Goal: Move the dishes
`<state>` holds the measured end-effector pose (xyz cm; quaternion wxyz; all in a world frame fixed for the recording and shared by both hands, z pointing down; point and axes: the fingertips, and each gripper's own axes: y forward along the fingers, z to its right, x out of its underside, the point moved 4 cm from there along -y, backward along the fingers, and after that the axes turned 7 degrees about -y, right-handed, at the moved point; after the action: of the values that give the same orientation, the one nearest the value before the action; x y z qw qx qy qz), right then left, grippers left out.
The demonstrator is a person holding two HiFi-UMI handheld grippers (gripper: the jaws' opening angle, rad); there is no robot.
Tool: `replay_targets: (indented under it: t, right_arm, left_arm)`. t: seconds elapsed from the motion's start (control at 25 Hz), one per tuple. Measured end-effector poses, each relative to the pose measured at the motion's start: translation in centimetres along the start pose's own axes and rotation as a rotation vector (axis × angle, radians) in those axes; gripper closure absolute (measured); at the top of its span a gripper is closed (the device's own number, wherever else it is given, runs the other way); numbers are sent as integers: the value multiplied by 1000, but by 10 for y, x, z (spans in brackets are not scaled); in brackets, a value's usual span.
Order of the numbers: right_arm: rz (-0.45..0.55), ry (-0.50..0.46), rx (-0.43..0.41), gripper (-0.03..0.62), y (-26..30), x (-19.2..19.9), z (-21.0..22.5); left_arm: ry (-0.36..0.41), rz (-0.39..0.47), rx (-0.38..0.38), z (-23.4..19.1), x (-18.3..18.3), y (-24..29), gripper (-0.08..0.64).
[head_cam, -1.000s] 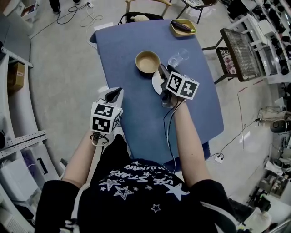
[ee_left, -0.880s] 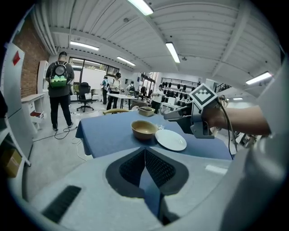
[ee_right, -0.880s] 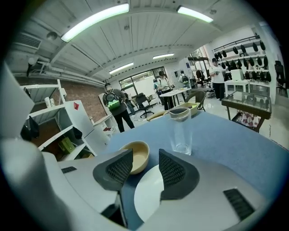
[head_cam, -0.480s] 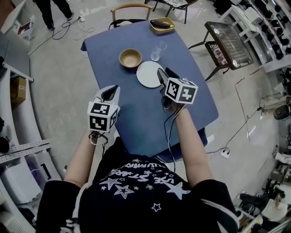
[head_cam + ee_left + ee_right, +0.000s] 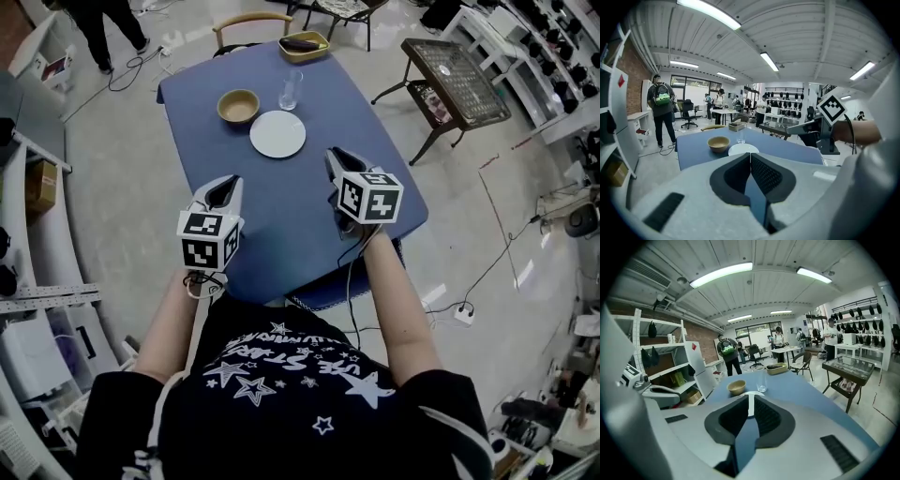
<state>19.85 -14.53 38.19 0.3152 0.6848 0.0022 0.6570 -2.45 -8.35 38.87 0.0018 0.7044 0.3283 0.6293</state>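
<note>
The dishes sit on the blue table (image 5: 281, 225), and the white plate (image 5: 277, 134) serves as the marker for the rest. The tan bowl (image 5: 238, 106) stands just beside the plate, to its left and a little farther off. The clear glass (image 5: 290, 91) stands just beyond the plate. The yellow dish (image 5: 304, 44), with a dark oblong thing lying in it, is well beyond the plate at the table's far edge.

Both claws hang on the near side of the plate, well apart from it. The left gripper (image 5: 227, 184) has its jaws clenched together on nothing. The right gripper (image 5: 335, 157) has just been closing its jaws, and they now stand pinched to a thin slit with nothing between them.

None of the 4 pieces is held. The plate looks stiff, thin and smooth, and probably breakable. It lies flat, so its raised rim is the only likely hold. The bowl looks light and rigid, and 1 jaw inside its wall and 1 outside should do. The glass is likely slippery and fragile. A mid-height hold around it seems safer than a pinch on its lip.
</note>
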Motion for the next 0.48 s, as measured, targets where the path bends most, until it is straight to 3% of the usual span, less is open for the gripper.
replay_targets:
  t: [0.12,0.48]
  right_arm:
    - [10,-13,-32,586,-25,9,8]
    - [-41,-2,-127,588,-58,60,-3]
  left_arm:
    - [3,11,-25,27,8,-12,540]
    - [-45,-57,-101,62,61,-45,540]
